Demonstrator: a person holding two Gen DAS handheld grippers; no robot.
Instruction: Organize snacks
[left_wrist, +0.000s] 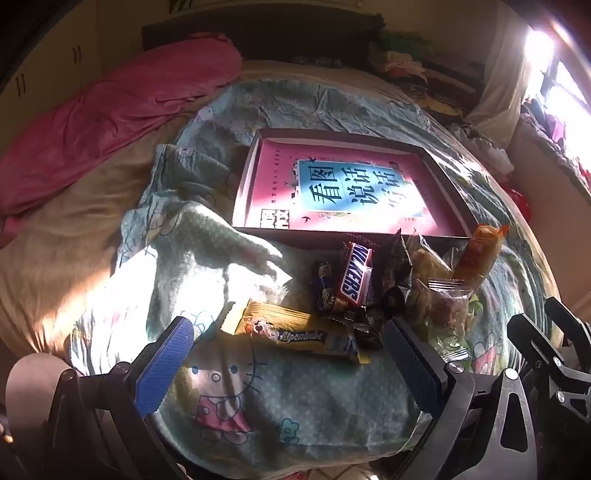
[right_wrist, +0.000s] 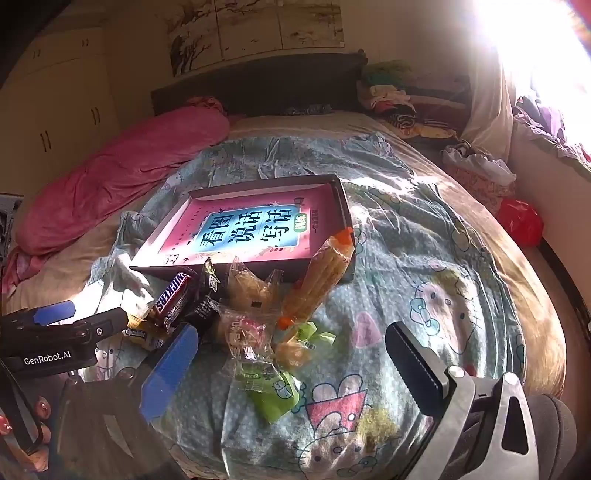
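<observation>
A heap of snacks lies on the cartoon-print quilt in front of a shallow pink box. In it are a Snickers bar, a yellow Alpenliebe pack, an orange wrapped stick leaning on the box edge, clear-wrapped pastries and a green packet. My left gripper hangs open just before the yellow pack, holding nothing. My right gripper is open above the green packet, also with nothing in it.
A pink bolster lies along the far left of the bed. Piled clothes sit by the headboard, and a red bag lies at the right edge. Strong sunlight washes out the window side. The left gripper's body shows at the left of the right wrist view.
</observation>
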